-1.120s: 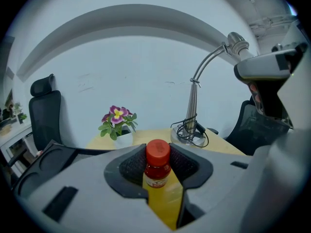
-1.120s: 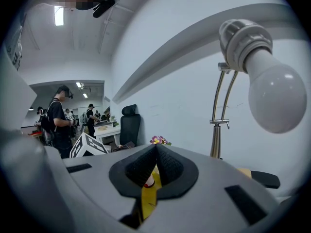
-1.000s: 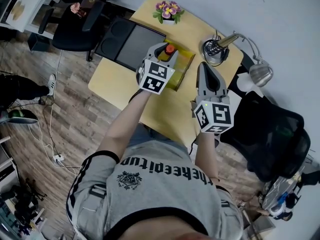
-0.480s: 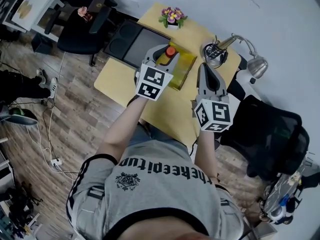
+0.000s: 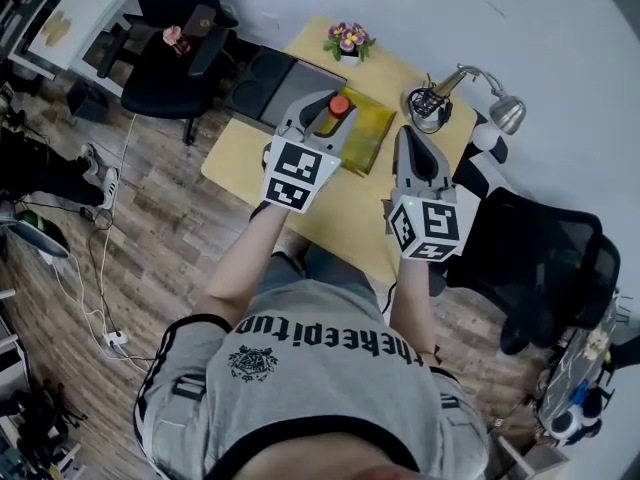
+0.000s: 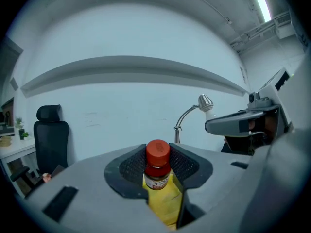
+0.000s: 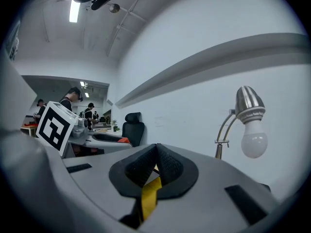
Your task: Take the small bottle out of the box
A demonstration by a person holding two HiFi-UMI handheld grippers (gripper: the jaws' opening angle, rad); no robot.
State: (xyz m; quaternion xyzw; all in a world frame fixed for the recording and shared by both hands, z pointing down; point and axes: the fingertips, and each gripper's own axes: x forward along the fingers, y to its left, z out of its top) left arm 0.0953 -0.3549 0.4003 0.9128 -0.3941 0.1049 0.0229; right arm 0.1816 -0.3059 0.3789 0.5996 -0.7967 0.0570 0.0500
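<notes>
Well, my left gripper is clamped on the red-capped bottle — the yellow box lies below it; my right gripper is pressed together, empty, alongside.

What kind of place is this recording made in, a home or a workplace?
Most likely a shared office or lab room. A yellow desk carries a desk lamp, black office chairs stand on the wooden floor, and the right gripper view shows several people far in the background.
</notes>
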